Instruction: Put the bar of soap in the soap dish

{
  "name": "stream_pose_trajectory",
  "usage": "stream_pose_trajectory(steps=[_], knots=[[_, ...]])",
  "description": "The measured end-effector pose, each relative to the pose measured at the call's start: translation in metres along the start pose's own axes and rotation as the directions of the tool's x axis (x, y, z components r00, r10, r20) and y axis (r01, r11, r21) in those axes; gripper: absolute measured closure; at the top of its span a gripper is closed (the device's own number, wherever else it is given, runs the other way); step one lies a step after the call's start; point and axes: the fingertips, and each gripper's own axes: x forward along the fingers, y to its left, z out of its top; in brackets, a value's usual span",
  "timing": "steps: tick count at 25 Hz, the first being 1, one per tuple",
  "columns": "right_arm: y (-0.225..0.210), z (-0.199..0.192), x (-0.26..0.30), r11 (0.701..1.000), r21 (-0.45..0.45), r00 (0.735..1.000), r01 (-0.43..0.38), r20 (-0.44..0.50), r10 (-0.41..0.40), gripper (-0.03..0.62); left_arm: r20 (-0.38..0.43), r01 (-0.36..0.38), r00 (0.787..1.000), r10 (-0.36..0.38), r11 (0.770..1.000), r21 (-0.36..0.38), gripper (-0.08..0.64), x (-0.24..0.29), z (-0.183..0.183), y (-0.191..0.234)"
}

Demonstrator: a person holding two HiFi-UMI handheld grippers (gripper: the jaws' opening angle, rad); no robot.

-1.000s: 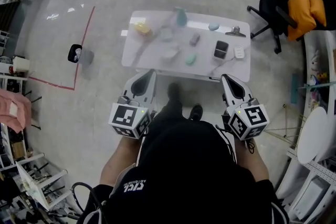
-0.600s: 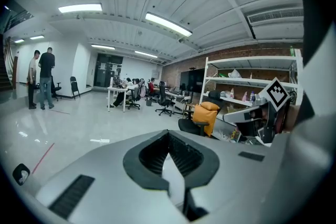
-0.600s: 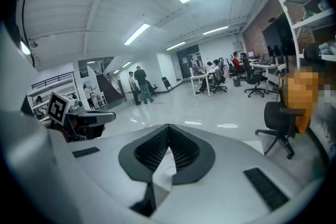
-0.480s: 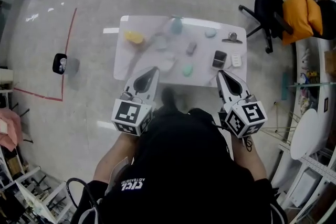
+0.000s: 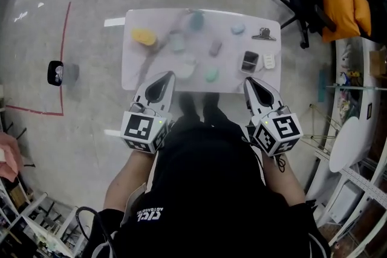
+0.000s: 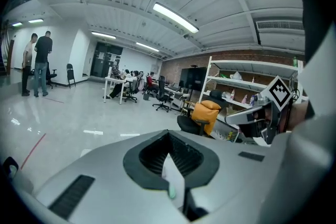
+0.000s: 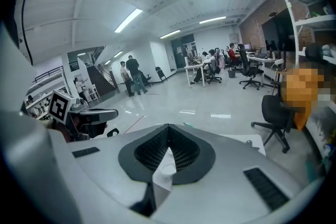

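Soap bar: small mint-green oval, lies flat on white table, nr front edge, approx. mid-width. Soap dish: pale, shallow, blurred, ID tentative. Sits just left of bar, w/ a gap between. Bar not yet in dish.

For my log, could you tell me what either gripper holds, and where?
Nothing is held: the left gripper and the right gripper are both shut and empty.
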Motion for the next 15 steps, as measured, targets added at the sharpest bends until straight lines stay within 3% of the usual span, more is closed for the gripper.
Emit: stream_pose_trajectory(steps=[8, 15], knots=[[-0.017, -0.015, 0.032, 0.999, 0.030, 0.999, -0.018, -0.046, 0.020, 0.577, -0.036, -0.014, 0.999, 0.013, 1.000, -0.018, 0.551, 0.028, -0.008, 0.014], [-0.024, -0.043, 0.058, 0.999, -0.014, 0.990, -0.042, -0.134, 0.040, 0.577, -0.081, -0.048, 0.996, 0.042, 0.996, -0.071, 0.551, 0.050, -0.056, 0.033]])
